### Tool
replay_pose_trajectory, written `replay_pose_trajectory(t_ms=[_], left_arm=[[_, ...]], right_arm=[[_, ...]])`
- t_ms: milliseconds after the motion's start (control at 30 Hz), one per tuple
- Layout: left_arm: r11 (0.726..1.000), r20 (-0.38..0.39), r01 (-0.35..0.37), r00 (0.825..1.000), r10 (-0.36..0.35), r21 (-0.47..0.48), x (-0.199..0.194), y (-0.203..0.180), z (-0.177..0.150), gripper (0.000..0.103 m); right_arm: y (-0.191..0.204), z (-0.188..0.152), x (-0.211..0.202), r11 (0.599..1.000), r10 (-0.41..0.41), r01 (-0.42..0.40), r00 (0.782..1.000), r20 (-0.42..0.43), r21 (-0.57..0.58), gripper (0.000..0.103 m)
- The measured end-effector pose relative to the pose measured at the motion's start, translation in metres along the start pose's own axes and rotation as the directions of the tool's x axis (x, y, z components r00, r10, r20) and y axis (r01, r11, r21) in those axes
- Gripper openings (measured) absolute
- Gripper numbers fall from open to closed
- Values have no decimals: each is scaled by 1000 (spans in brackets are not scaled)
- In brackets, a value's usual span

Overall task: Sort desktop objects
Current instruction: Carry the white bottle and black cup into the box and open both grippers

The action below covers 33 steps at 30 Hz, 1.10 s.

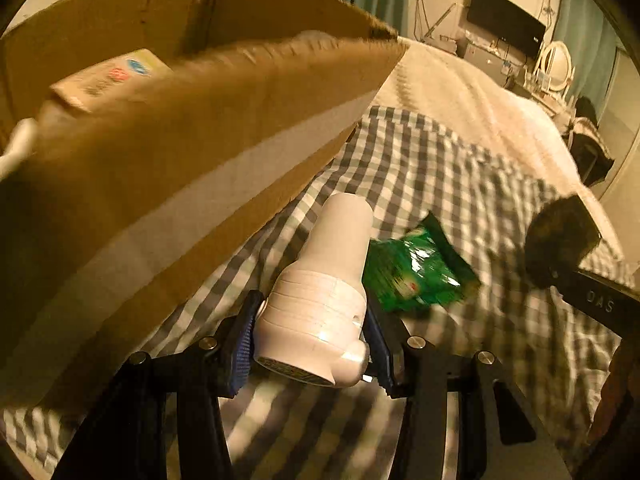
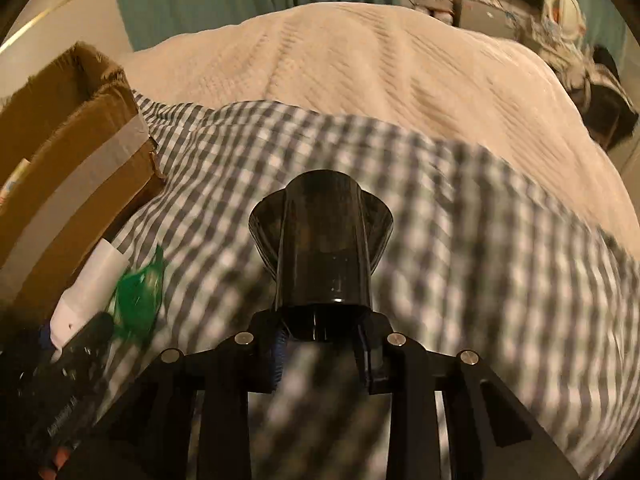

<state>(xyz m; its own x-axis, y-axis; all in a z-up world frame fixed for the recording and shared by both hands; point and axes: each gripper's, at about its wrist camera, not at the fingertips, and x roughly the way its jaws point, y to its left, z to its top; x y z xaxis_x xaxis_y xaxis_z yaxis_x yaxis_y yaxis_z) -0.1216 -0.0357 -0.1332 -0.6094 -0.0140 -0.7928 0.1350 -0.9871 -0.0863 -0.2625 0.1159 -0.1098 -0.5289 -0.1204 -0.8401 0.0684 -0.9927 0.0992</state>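
My left gripper [image 1: 310, 344] is shut on a white plastic bottle-shaped object [image 1: 324, 292] and holds it above the checked cloth, beside the open cardboard box [image 1: 168, 152]. A green snack packet [image 1: 416, 272] lies on the cloth just right of it. My right gripper [image 2: 322, 338] is shut on a black flared nozzle-like object [image 2: 322, 244], held above the cloth; it shows in the left wrist view [image 1: 560, 240] at the right. The white object [image 2: 92, 284] and the green packet [image 2: 138, 296] show at the lower left of the right wrist view.
The box [image 2: 60, 160] holds a small printed carton [image 1: 112, 76] and a white item at its left. The checked cloth [image 2: 480, 240] covers a bed with a cream blanket [image 2: 360, 60]. A TV [image 1: 506, 20], a desk and a round mirror stand beyond.
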Motion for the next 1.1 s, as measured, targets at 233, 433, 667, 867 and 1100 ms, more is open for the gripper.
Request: replay_pose_trajectory(t_ms=[233,433,667,867,1100], left_arm=[[999,-9,10,1000,-10,40,-43,-10,-23,50],[998,15,48,999,-49,52,-82,-13,-40,50],[994,72,107,991,-109,29,-134,1,-24,50],[995,177,100,979,-102,23,-172,39,29,50],[995,199,65,979,-49,-75,-167,89,82,50]], right_arm=[[-30,-24,-62,995,-25,22,999,32,92,27],[-16,-46,-110,999,-42,39,995,89,36,27],[-9,-47,-152,998,37,-42,993,114,46,27],[24,-22,-178,997,77,-71,984,163,-41,27],[97,16,-195,977,170,-140,966,196,-158,27]])
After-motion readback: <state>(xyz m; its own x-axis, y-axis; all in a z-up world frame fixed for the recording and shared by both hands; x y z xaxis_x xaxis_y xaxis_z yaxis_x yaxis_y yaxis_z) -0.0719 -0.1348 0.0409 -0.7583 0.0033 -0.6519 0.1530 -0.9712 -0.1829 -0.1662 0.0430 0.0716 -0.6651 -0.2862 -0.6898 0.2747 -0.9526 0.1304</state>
